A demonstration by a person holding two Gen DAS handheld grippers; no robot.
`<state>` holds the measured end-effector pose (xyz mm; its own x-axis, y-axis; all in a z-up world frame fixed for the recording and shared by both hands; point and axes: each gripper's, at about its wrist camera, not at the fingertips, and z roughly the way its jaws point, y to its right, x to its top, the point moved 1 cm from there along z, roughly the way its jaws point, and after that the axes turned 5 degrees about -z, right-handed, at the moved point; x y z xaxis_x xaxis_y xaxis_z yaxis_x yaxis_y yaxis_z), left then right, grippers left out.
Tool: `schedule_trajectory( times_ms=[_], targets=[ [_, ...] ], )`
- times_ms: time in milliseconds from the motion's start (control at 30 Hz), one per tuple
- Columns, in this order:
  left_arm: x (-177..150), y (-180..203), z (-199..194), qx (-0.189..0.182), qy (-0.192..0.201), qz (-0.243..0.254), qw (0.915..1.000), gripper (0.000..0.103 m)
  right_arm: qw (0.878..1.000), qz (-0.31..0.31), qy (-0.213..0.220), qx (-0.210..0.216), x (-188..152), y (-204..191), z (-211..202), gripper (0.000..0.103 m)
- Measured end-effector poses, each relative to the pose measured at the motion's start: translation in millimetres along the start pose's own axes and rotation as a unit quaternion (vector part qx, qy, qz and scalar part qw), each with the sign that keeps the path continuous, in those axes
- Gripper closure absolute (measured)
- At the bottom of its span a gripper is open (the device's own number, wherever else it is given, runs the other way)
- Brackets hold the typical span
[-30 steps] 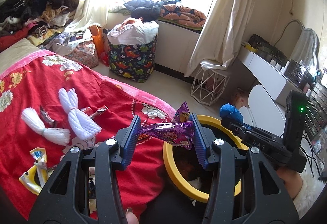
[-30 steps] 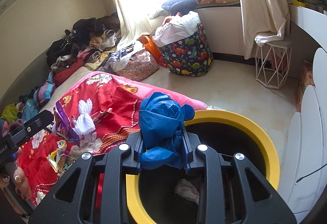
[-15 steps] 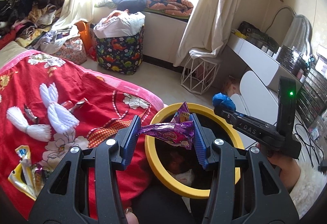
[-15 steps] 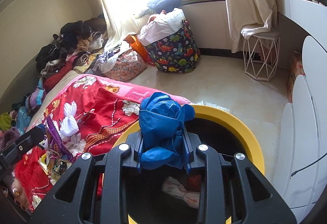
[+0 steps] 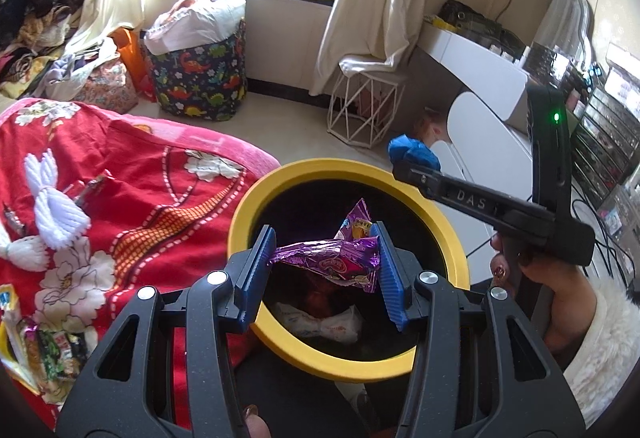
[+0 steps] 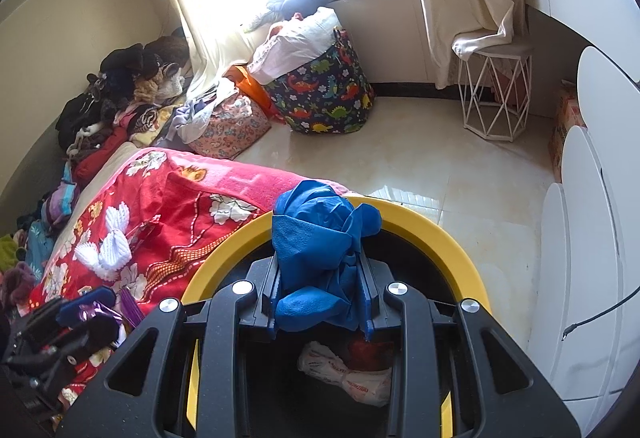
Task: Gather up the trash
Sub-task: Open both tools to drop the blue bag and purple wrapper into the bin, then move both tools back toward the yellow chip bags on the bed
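Observation:
My left gripper [image 5: 325, 270] is shut on a purple snack wrapper [image 5: 332, 258] and holds it over the mouth of a black bin with a yellow rim [image 5: 320, 168]. My right gripper [image 6: 320, 294] is shut on a crumpled blue glove [image 6: 320, 238] above the same bin's yellow rim [image 6: 436, 238]. The right gripper also shows in the left wrist view [image 5: 416, 162], at the bin's far right edge. White and red wrappers [image 6: 344, 374] lie inside the bin. More wrappers [image 5: 44, 350] lie on the red blanket at lower left.
The bed's red floral blanket [image 5: 132, 198] with white yarn bows [image 5: 52, 210] sits left of the bin. A dinosaur-print hamper [image 5: 200, 78], a white wire stool [image 5: 364, 114] and a white desk [image 5: 480, 78] stand around the tiled floor.
Both grippers have moved over the bin with their loads; the bin now fills more of each view. Both stay shut on the wrapper and the glove.

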<state>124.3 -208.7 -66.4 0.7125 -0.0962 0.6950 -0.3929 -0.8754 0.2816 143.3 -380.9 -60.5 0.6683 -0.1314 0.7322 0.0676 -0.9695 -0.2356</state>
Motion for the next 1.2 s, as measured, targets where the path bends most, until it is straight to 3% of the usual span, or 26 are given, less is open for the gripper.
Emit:
schedule_trajectory(
  times_ms=[433,500,567,667,733,967,1200],
  targets=[
    [-19,10,39,-0.031,-0.049,0.004,0.9983,0.06,1.0,-0.012,-0.012,0.005,2,10,11,0.071],
    [-21,8,41,-0.035,-0.051,-0.003,0.9981,0.044,1.0,-0.011,-0.011,0.01,1,10,12,0.066],
    [-21,6,39,-0.037,-0.048,-0.01,0.9981,0.031,1.0,-0.013,-0.011,0.011,0,10,13,0.052],
    [-19,3,34,-0.03,-0.033,-0.017,0.9989,0.011,1.0,-0.011,-0.01,0.012,-2,11,13,0.044],
    [-17,-1,29,-0.021,-0.023,-0.026,0.9992,0.011,1.0,-0.007,-0.009,0.01,-3,10,13,0.038],
    [-9,-19,6,0.02,0.023,-0.044,0.9986,0.011,1.0,-0.012,0.016,0.007,-6,5,4,0.029],
    [-1,-31,-18,0.05,0.061,-0.044,0.9959,0.011,0.999,-0.028,0.045,0.01,-6,-8,-7,0.026]
  ],
)
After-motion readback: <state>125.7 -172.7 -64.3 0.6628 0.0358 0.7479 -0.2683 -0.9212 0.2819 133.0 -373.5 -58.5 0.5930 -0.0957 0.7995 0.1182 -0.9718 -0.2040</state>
